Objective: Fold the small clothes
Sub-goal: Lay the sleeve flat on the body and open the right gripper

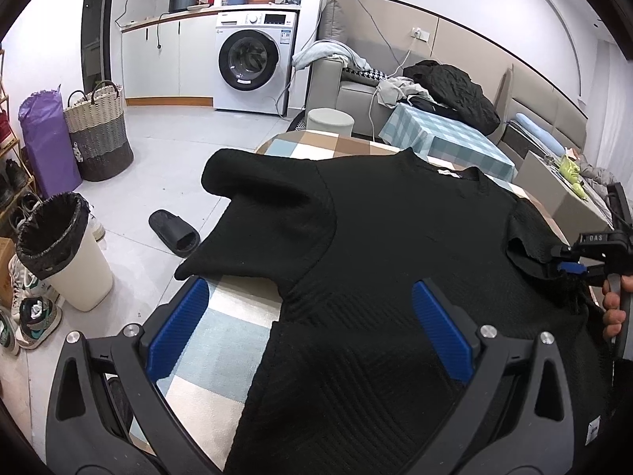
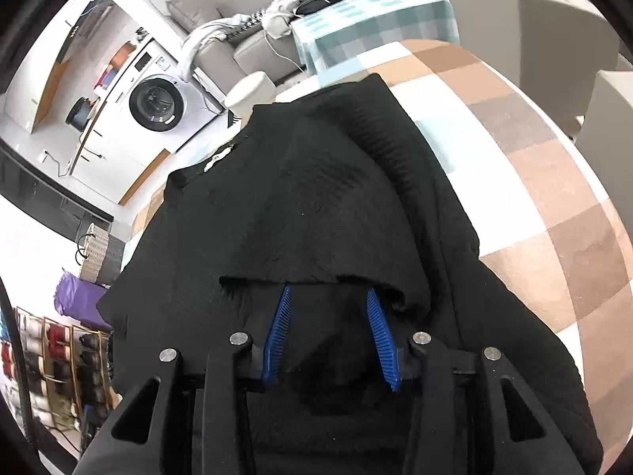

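The black ribbed knit short-sleeved top (image 1: 395, 245) lies spread on the checked tablecloth (image 1: 221, 324). The right gripper (image 1: 569, 263) pinches 1 sleeve; carry it inward, keeping the crease straight. The left gripper (image 1: 308, 328) hovers, jaws spread wide, nothing held.

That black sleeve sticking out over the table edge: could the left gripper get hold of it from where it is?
Probably yes. The left gripper is open, and the sleeve lies just ahead with nothing covering it.
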